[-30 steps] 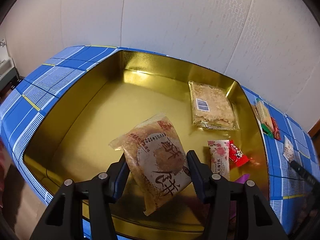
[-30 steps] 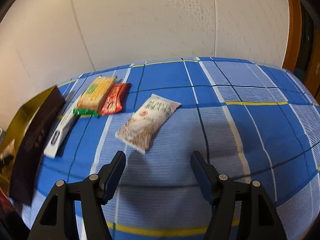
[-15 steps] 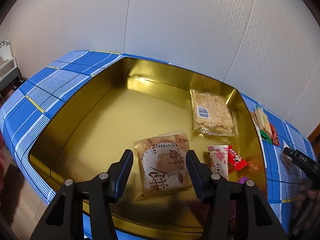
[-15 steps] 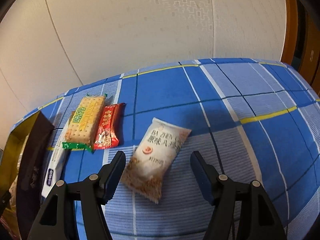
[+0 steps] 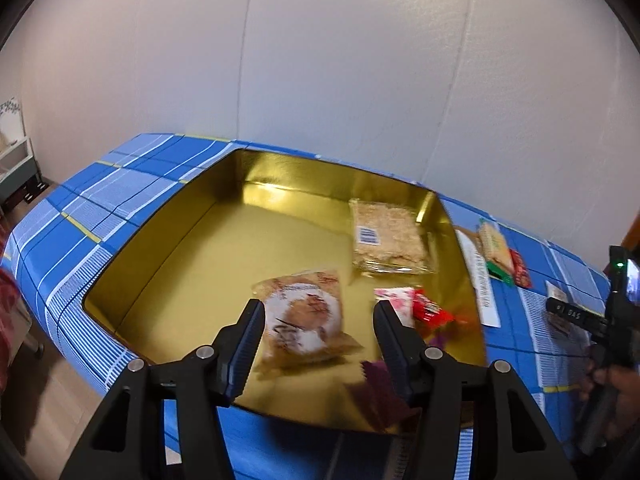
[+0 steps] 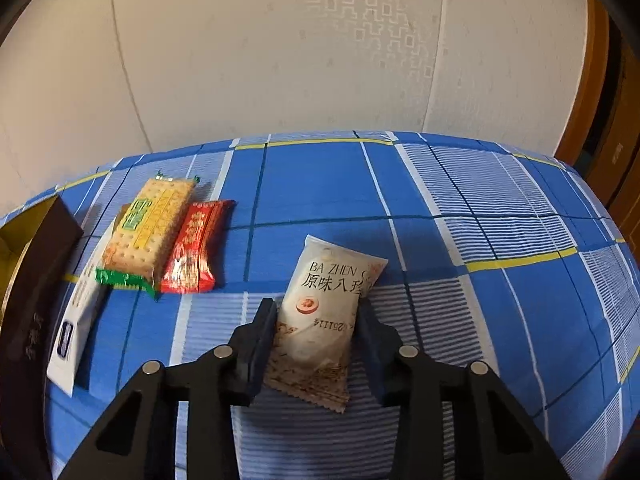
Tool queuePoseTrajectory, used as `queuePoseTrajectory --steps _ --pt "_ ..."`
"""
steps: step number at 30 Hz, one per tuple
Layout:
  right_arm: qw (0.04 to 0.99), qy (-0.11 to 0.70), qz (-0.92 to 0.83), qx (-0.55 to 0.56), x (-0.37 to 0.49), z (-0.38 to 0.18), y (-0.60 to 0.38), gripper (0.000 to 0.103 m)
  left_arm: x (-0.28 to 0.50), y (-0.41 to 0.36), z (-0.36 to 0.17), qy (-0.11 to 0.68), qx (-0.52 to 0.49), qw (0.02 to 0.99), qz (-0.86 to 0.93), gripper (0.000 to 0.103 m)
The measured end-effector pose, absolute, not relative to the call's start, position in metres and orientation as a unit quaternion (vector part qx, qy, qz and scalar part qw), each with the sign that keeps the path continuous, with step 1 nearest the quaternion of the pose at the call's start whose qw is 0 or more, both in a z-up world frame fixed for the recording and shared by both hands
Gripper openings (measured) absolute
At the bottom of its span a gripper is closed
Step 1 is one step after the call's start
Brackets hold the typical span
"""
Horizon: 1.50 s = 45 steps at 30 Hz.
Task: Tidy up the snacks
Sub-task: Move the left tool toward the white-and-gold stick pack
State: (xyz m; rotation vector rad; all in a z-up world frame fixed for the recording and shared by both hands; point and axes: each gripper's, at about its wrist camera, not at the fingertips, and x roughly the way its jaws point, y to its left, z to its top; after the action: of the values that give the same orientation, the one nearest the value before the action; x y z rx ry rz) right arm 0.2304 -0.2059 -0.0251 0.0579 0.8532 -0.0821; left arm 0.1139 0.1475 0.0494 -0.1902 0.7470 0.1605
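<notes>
A gold tin box (image 5: 168, 240) sits on the blue checked cloth. In it lie a round cake packet (image 5: 308, 320), a clear crumbly snack packet (image 5: 386, 236), a pink packet (image 5: 394, 298) and a red candy (image 5: 430, 312). My left gripper (image 5: 318, 326) is open and empty above the tin's front edge. In the right wrist view a white snack packet (image 6: 324, 312) lies on the cloth between the fingers of my right gripper (image 6: 318, 324), which stands open around it, close on both sides.
A cracker packet (image 6: 148, 228), a red packet (image 6: 196, 248) and a long white packet (image 6: 76, 332) lie left of the white one. The tin's dark outer wall (image 6: 36, 280) stands at far left. The wall is close behind the table.
My left gripper has let go of the round cake packet, which now lies in the tin, and pulled back. My right gripper has moved forward onto the white packet, and its fingers have narrowed around it.
</notes>
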Motion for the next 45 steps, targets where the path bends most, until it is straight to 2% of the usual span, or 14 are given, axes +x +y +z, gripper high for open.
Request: queuePoseTrajectory --steps 17,33,36,38,45 --pt "0.920 0.392 0.002 0.007 0.183 -0.031 -0.218 0.038 0.103 0.063 0.066 0.368 -0.051 0.927 -0.052 0.057" --pt "0.921 0.387 0.025 0.027 0.174 -0.028 -0.232 0.037 0.145 -0.016 0.036 0.433 -0.002 0.896 -0.103 0.057" --pt "0.924 0.381 0.025 0.008 0.169 -0.029 -0.229 0.037 0.150 -0.029 0.024 0.434 0.007 0.894 -0.109 0.054" --pt "0.924 0.380 0.028 0.009 0.168 -0.028 -0.230 0.037 0.152 -0.037 0.015 0.439 0.014 0.891 -0.113 0.048" --pt "0.924 0.380 0.033 0.015 0.168 -0.028 -0.232 0.037 0.150 -0.045 -0.005 0.433 0.019 0.897 -0.088 0.046"
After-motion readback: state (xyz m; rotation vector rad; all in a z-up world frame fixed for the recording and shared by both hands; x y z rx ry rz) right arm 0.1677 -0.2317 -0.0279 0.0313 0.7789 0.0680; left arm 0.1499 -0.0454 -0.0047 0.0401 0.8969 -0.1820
